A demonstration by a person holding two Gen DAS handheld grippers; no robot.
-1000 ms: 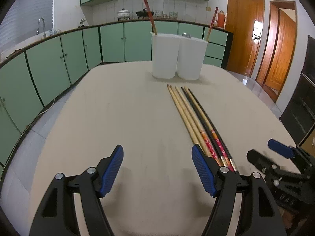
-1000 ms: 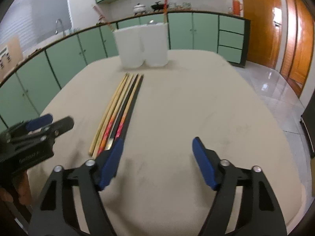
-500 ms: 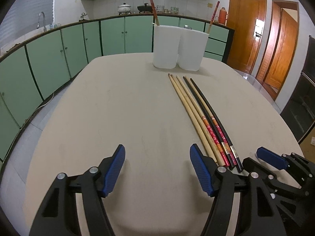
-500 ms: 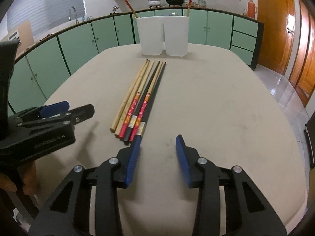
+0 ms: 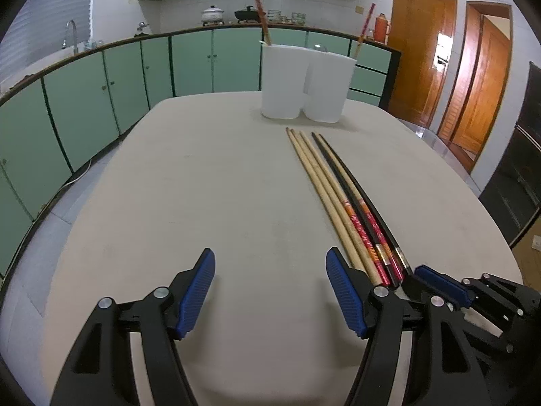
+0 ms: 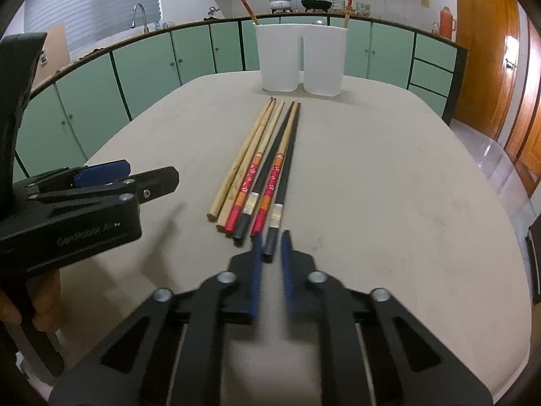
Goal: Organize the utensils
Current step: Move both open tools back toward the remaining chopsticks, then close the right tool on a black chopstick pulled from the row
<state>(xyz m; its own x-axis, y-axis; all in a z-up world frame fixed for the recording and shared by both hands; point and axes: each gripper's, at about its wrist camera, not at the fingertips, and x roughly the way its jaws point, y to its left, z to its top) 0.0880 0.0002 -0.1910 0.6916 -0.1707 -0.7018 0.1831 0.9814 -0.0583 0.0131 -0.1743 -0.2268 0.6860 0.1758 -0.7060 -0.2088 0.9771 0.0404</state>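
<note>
Several chopsticks (image 6: 262,165) lie side by side on the beige table (image 6: 389,186): plain wooden, red-patterned and black ones. My right gripper (image 6: 271,237) is closing its blurred blue pads around the near end of the rightmost black chopstick (image 6: 287,169), which sits between them. My left gripper (image 5: 270,257) stands open over bare table just left of the row (image 5: 338,189), with nothing between its fingers. Two white containers (image 6: 279,57) (image 6: 323,61) stand at the far end, each with one red-patterned chopstick (image 6: 241,1) leaning in it.
The left gripper (image 6: 128,176), with a hand on it, is at the left edge of the right wrist view. Green kitchen cabinets (image 5: 101,101) curve around behind the table. Wooden doors (image 5: 473,84) stand at the right. The table edge runs close behind both grippers.
My right gripper moved in toward the chopsticks' near ends and its jaws went from wide open to nearly together around the black chopstick's end. The left gripper kept its place and opening.
</note>
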